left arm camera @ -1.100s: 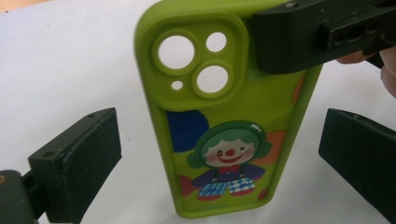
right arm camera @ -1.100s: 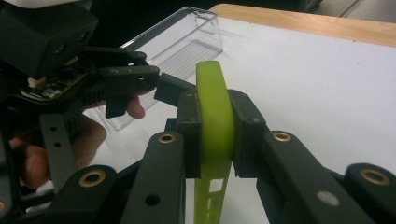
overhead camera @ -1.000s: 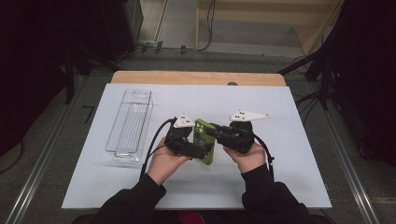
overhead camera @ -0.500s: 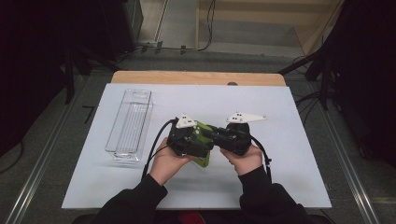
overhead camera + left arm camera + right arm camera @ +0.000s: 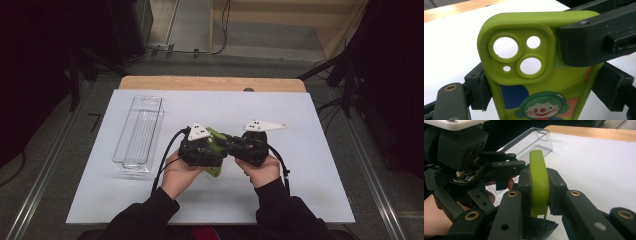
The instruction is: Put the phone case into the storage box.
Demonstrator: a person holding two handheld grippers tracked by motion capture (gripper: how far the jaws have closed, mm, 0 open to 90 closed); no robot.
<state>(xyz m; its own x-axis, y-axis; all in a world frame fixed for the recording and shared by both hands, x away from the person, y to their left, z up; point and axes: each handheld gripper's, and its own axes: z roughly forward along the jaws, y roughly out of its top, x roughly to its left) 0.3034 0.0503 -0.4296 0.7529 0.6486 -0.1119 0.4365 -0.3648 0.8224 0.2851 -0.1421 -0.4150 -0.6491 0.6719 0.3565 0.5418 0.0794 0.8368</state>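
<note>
**Soft green phone case held between two grippers above the bench**

The green phone case [image 5: 534, 82] hangs in the air over the middle of the white bench [image 5: 320, 200], caught between the two grippers. It is an empty shell: the bench shows straight through its camera cut-outs, and a cartoon clown is printed on its back. It looks like thick silicone or soft rubber, so I judge it light, bendy and grippy rather than slick, and unlikely to break. A hard squeeze would buckle it, and pulling on one edge would twist it.

The right gripper [image 5: 539, 195] pinches the case across its thin depth, both pads tight on the flat faces, near the end with the camera cut-outs. The left gripper [image 5: 549, 87] straddles the case's width; its jaws have just been closing, and its pads now sit against the two long edges. The thickened rim and the raised camera surround look like the firmest places to hold; the middle of the back would flex.

A clear plastic tray [image 5: 139, 132] lies well apart on the bench, to the left.
</note>
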